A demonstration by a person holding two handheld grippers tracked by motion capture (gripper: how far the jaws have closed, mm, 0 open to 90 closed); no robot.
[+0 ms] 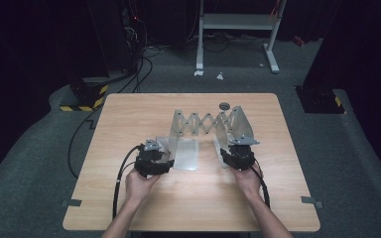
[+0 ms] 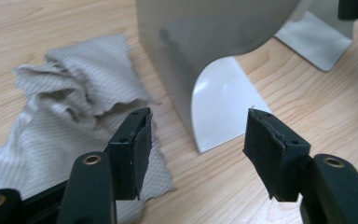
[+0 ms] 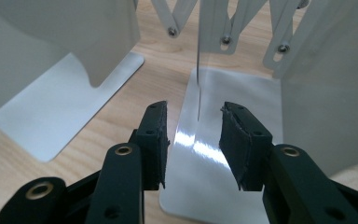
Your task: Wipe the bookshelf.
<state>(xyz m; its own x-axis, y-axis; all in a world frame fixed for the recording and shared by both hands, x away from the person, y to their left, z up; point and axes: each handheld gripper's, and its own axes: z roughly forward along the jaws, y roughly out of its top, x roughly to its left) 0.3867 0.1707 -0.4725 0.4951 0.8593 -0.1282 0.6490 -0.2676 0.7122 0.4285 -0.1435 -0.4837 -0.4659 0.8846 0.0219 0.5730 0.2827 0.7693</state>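
A silver sheet-metal extendable bookend rack (image 1: 209, 130), two L-shaped end plates joined by a scissor lattice of thin strips, stands near the middle of the pale wooden counter (image 1: 129, 114). The lattice runs across the far side, and each end plate has a flat foot lying on the counter toward the person.

The left tool (image 1: 154, 162) sits at the near left corner of the rack, just beside the left end plate's foot (image 1: 186, 154). In the left gripper view its black padded jaws stand well apart with nothing between them; the curved edge of the upright left end plate (image 2: 200, 42) and its foot rise just ahead, a little toward the right jaw, not touching either pad. A crumpled grey-beige woven cloth (image 2: 74, 107) lies on the counter beside that plate, reaching under and past the left jaw.

The right tool (image 1: 238, 154) sits at the near right corner, over the right end plate's foot (image 3: 223, 140). In the right gripper view its jaws are partly open, holding nothing; the thin near edge of an upright metal plate (image 3: 199, 60) lines up with the gap just ahead, clear of both pads. A small dark round disc (image 1: 224, 105) lies on the counter behind the rack.
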